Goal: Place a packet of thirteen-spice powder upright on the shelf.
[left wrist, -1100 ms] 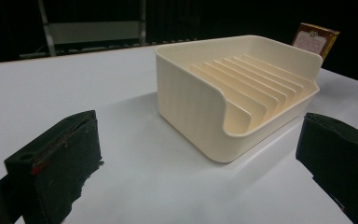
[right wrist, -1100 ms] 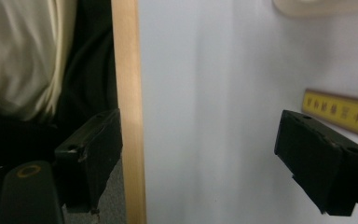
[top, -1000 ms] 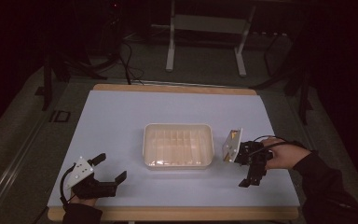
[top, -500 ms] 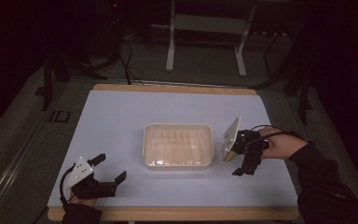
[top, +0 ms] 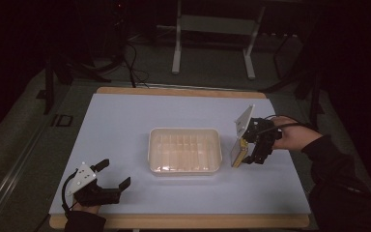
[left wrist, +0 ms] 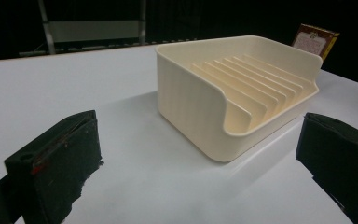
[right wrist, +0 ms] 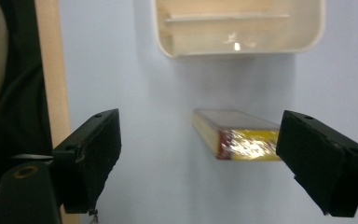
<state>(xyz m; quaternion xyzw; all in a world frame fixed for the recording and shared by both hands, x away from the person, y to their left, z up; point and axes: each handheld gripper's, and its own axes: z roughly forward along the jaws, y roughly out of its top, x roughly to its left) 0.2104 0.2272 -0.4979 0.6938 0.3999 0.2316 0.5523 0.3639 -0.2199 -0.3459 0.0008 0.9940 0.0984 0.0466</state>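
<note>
A cream ribbed rack (top: 184, 150) sits in the middle of the white table; it also lies ahead in the left gripper view (left wrist: 235, 88). A yellow card box (top: 238, 154) stands tilted at the rack's right end. My right gripper (top: 254, 155) points down over it, jaws just opened wider. The box (right wrist: 235, 140) lies between the jaws beside the right-hand one, far from the other, with no pad visibly pressing on it. At the front left, my left gripper (top: 115, 174) rests open, nothing between its jaws (left wrist: 200, 154). The box top (left wrist: 314, 42) pokes up behind the rack.
The wooden table edge (right wrist: 51, 70) runs close to the right gripper. A metal stand (top: 212, 38) and cables are on the dark floor beyond the far edge. Bare white table (top: 121, 125) surrounds the rack.
The right hand and gripper have risen and shifted slightly towards the far side beside the rack, and the box now stands more upright. The left gripper has not moved.
</note>
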